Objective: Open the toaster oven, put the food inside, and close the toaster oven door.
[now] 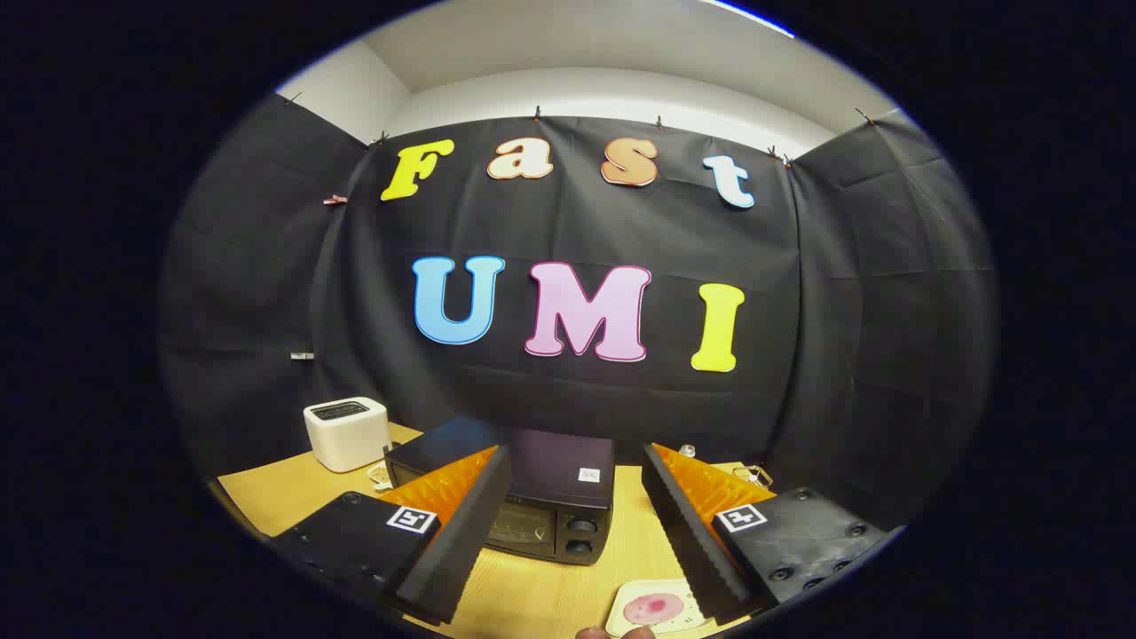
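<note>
- White boxy toaster with a dark slot on top: stands on the light wooden tabletop, well to the left of the fingers, against the booth's cloth wall
- Small pale item just beside the toaster's base — too small to identify
- Black box-shaped toaster oven: sits just ahead of the fingers, between them and nearer the left one; door closed, two round knobs at the front right
- Gripper: fingers spread wide apart, gripping nothing, raised above the tabletop
- Pale square plate carrying a round pink piece of food: lies between the fingers, near the right one, on the near side of the oven
- Small clear item beyond the right finger — unidentifiable
</note>
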Demonstrator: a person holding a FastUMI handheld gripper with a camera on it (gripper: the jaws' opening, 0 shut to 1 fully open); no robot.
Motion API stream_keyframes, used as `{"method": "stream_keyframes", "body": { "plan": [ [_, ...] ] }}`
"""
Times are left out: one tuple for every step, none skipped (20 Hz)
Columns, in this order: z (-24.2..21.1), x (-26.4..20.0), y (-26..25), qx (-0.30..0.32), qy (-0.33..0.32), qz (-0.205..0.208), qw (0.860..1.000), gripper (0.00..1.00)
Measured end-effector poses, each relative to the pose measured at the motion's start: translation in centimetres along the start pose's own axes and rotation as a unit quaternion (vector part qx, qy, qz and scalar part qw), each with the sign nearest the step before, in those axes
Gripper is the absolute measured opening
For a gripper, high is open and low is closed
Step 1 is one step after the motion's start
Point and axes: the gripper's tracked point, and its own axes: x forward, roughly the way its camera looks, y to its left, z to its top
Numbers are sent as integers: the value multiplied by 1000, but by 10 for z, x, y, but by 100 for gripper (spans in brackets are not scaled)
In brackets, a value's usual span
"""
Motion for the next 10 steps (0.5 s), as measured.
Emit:
{"method": "stream_keyframes", "body": {
  "plan": [
    [4,-1,-2,1,-4,-10,1000,98],
    [2,-3,-1,3,-1,-19,1000,98],
    [1,-6,0,9,1,-27,1000,98],
    [0,-9,4,18,3,-33,999,98],
    [-2,-12,8,25,3,-36,999,98],
    [-4,-14,12,27,4,-41,999,98],
    [-8,-17,15,26,6,-45,999,98],
    [-12,-19,20,23,9,-49,998,98],
    [-15,-21,25,24,13,-50,998,98],
    [-19,-23,31,27,19,-50,998,98]
  ]
}}
